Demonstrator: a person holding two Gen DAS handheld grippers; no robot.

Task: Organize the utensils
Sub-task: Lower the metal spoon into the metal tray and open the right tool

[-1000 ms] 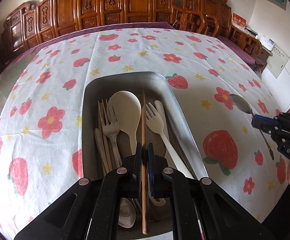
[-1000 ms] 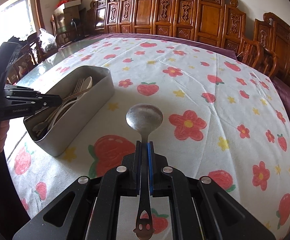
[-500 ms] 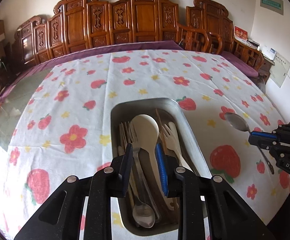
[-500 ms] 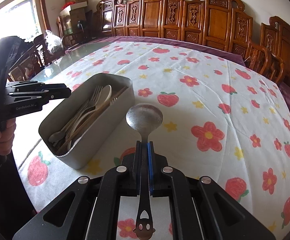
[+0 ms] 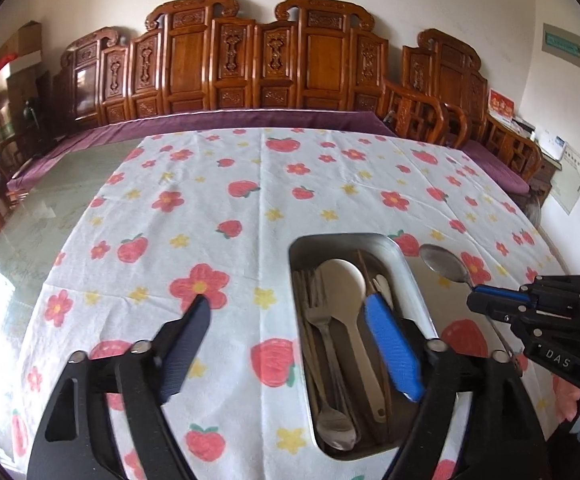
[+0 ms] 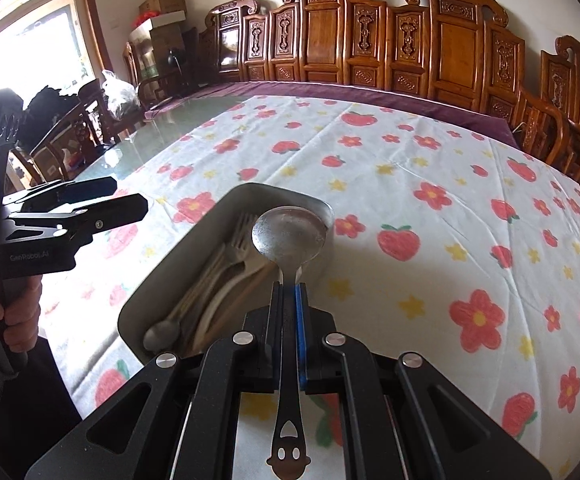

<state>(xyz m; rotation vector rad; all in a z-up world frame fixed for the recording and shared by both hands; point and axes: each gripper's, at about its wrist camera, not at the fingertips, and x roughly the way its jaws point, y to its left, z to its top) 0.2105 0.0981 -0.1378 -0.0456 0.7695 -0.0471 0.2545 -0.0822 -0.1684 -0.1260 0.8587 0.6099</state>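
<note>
The right gripper (image 6: 288, 292) clamps a long steel spoon (image 6: 289, 235) by its handle, bowl poised over the grey metal tray (image 6: 162, 280) to join the cutlery, while the left gripper (image 5: 290, 320), jaws just sprung wide, holds nothing.

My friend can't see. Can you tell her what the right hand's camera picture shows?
The right gripper has its jaws shut on the handle of a shiny metal spoon, holding its bowl above a grey metal tray of forks and spoons. The tray sits on a white tablecloth with red strawberries and flowers. At the left, the left gripper is open and empty.
</note>
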